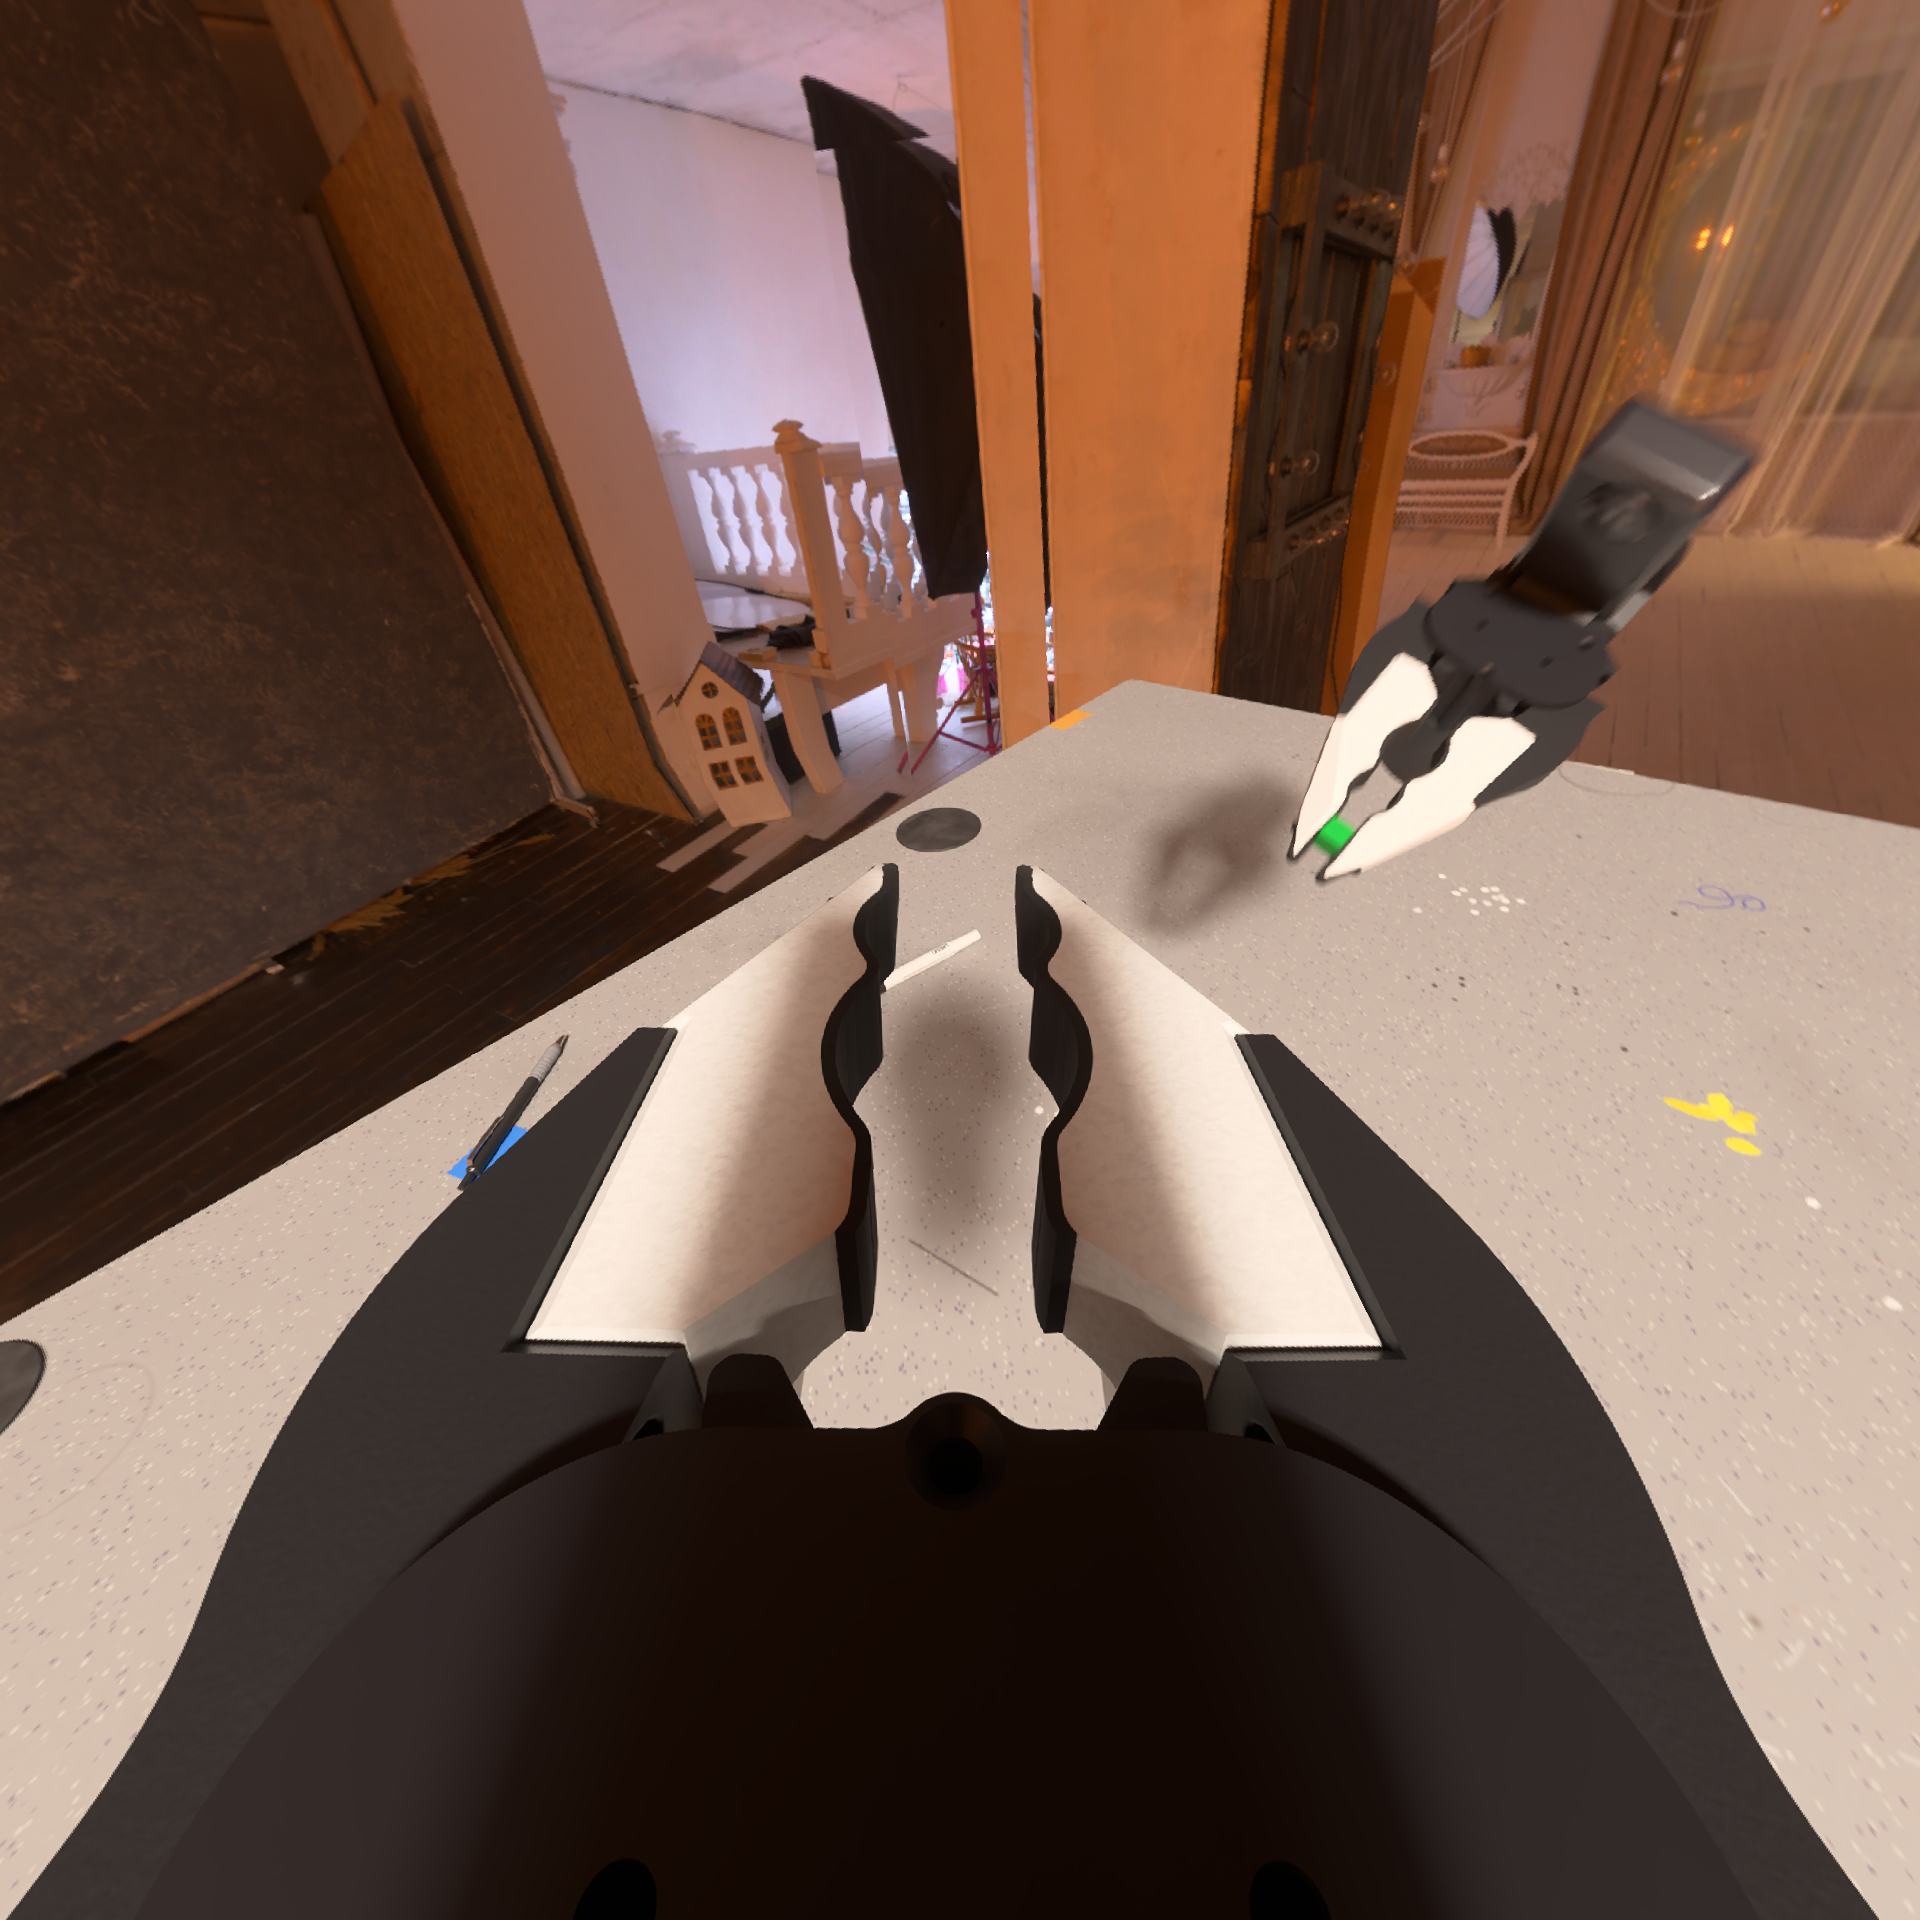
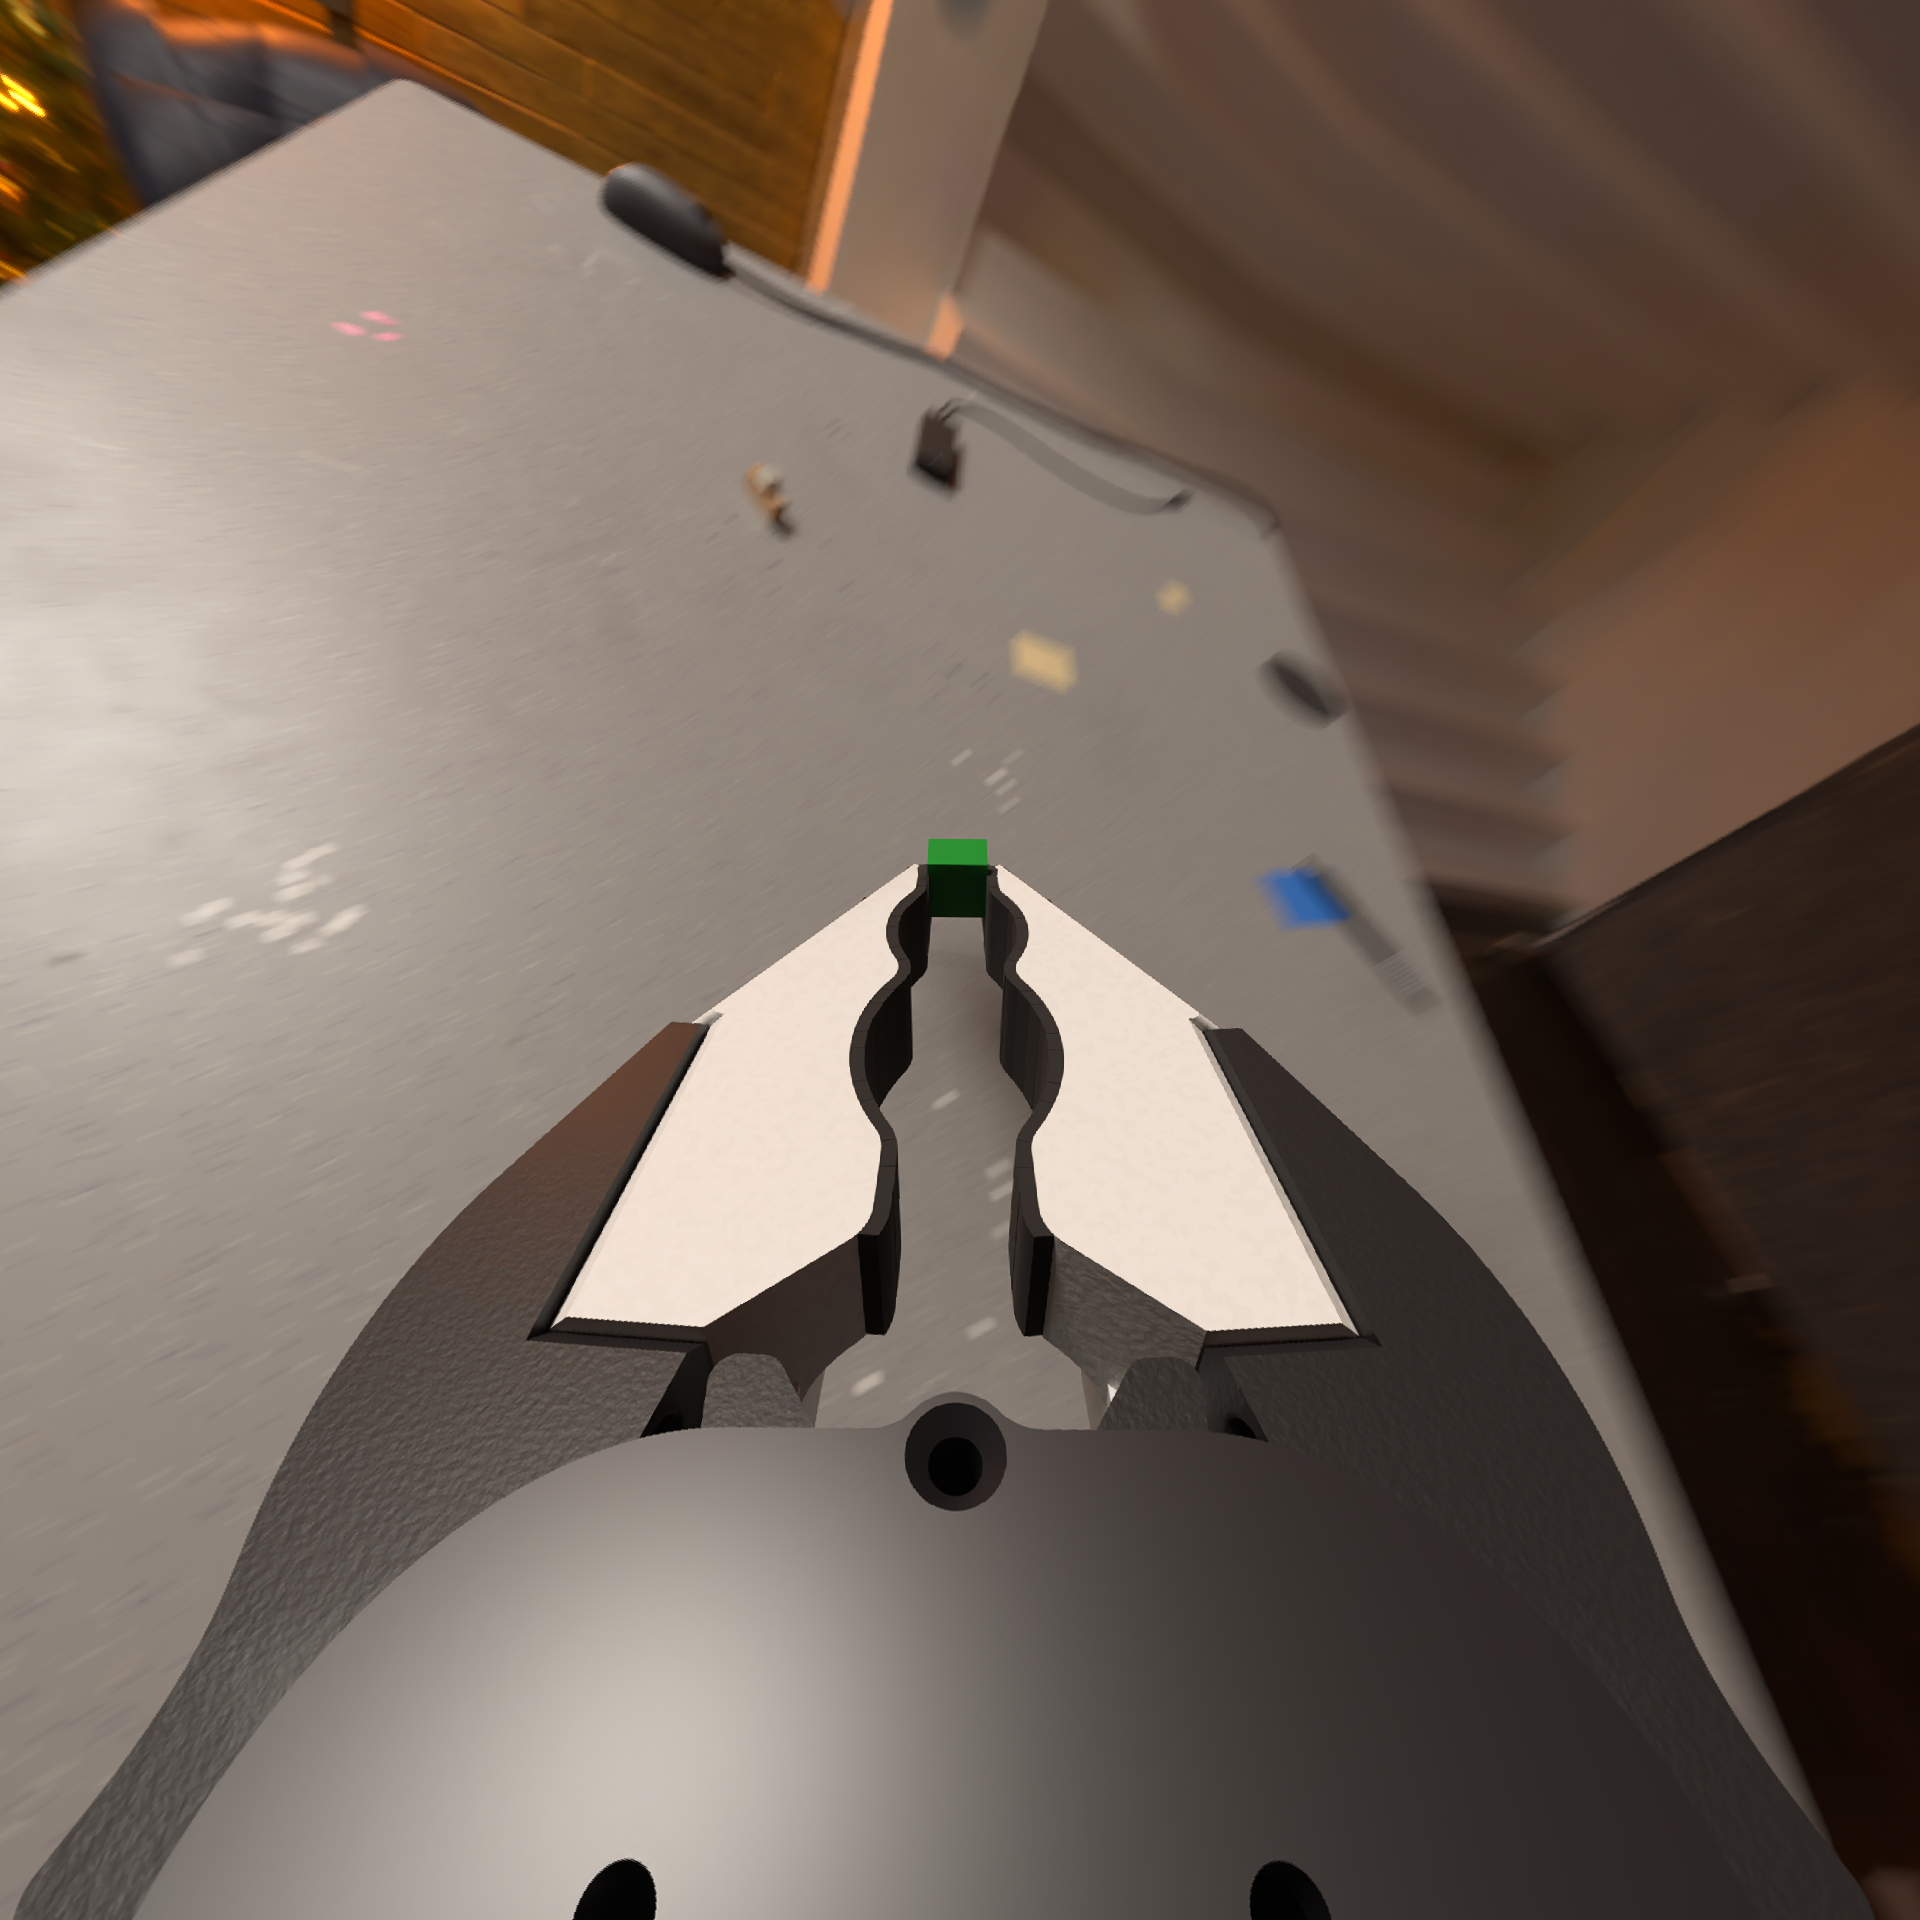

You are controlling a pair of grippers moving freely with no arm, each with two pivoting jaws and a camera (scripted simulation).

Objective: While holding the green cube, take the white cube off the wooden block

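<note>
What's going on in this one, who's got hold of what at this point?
The right gripper is shut on the green cube, pinching it at its fingertips above the grey table; the left wrist view shows the same grip from farther off. The left gripper is open and empty, hanging over a bare stretch of the table near a pen. Neither the white cube nor the wooden block can be made out in either view, so the removal step has not visibly begun.
</note>
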